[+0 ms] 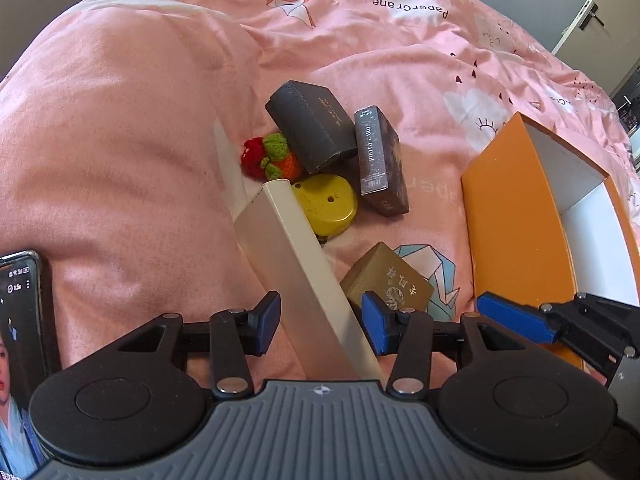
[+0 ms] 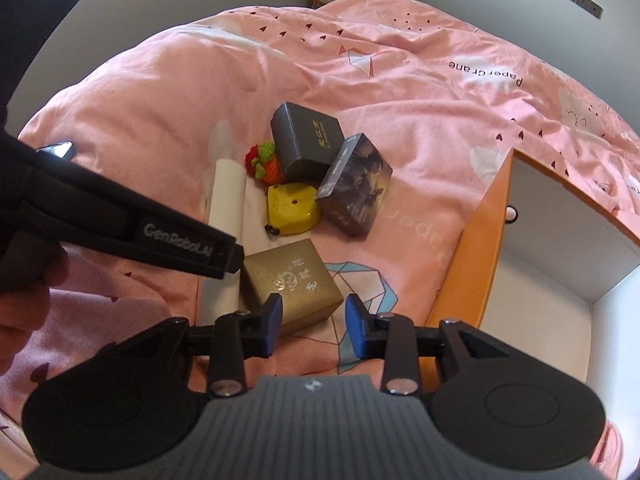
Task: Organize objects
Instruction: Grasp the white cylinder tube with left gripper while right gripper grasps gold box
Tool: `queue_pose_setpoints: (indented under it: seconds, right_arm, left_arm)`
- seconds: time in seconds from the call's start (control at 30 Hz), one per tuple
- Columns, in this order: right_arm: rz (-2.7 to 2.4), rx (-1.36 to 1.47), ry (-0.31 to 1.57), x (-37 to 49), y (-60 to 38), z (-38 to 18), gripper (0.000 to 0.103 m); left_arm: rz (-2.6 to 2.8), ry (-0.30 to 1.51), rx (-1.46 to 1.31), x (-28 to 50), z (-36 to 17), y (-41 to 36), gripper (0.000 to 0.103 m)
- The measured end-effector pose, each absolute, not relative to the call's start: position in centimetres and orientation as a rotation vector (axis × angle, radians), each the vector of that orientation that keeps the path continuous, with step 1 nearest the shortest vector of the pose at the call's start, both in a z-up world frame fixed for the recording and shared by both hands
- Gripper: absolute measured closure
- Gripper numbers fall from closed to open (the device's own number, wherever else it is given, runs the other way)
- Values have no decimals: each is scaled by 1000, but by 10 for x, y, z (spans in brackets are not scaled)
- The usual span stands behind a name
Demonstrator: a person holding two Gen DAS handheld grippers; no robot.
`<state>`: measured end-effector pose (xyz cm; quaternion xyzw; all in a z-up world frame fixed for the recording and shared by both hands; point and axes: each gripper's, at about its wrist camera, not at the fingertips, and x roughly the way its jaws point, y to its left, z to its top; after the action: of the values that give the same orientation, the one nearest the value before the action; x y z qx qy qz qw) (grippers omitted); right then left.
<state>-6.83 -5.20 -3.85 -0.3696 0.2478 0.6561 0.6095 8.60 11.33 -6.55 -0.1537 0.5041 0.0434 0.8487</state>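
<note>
A rumpled pink quilt with paper-crane print covers the bed, and a small heap of things lies near its middle, with an open orange box, white inside, off at about three o'clock of the heap.

In the left wrist view the left gripper has a long cream box running up between its blue pads; its long axis points from the jaws toward eleven o'clock, where its far end meets the yellow tape measure. The jaws stand apart, and a gap shows at the left pad, so whether the right pad actually touches the box cannot be told.

In the right wrist view the right gripper is at the near edge of the gold box, which lies straight ahead at twelve o'clock, its near corner reaching in between the pads. These jaws are also apart, not pressing yet (the left pad looks just at the box's edge, the right pad clear of it).

The gold box is plainly the right hand's item, the cream box the left's. Judging by the layout, both must travel toward the orange box at the right, so the right hand has the shorter way.

Behind sit a dark grey box, a photo card box and a crocheted fruit toy.
</note>
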Motion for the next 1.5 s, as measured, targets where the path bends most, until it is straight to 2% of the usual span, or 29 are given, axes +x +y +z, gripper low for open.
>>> queue_pose_setpoints:
  seconds: [0.3, 0.33, 0.4, 0.77, 1.13, 1.3, 1.5]
  right_arm:
    - [1538, -919, 620, -72, -39, -51, 65]
    - [1546, -932, 625, -73, -37, -52, 63]
    - [1563, -957, 635, -75, -32, -53, 54]
    - [1652, -1266, 570, -89, 17, -61, 39]
    - [1706, -1304, 784, -77, 53, -80, 40]
    - [1696, -1291, 761, -76, 45, -74, 42]
    - [1668, -1271, 721, -72, 29, -60, 42]
  left_arm:
    - [121, 1087, -328, 98, -78, 117, 44]
    - [128, 1088, -334, 99, -79, 117, 44]
    - [149, 1084, -353, 102, -80, 119, 44]
    - [214, 1083, -389, 113, -88, 124, 46]
    - [191, 1071, -356, 111, -92, 123, 46]
    - [189, 1067, -351, 112, -94, 122, 46]
    - [176, 1060, -348, 111, -93, 120, 52]
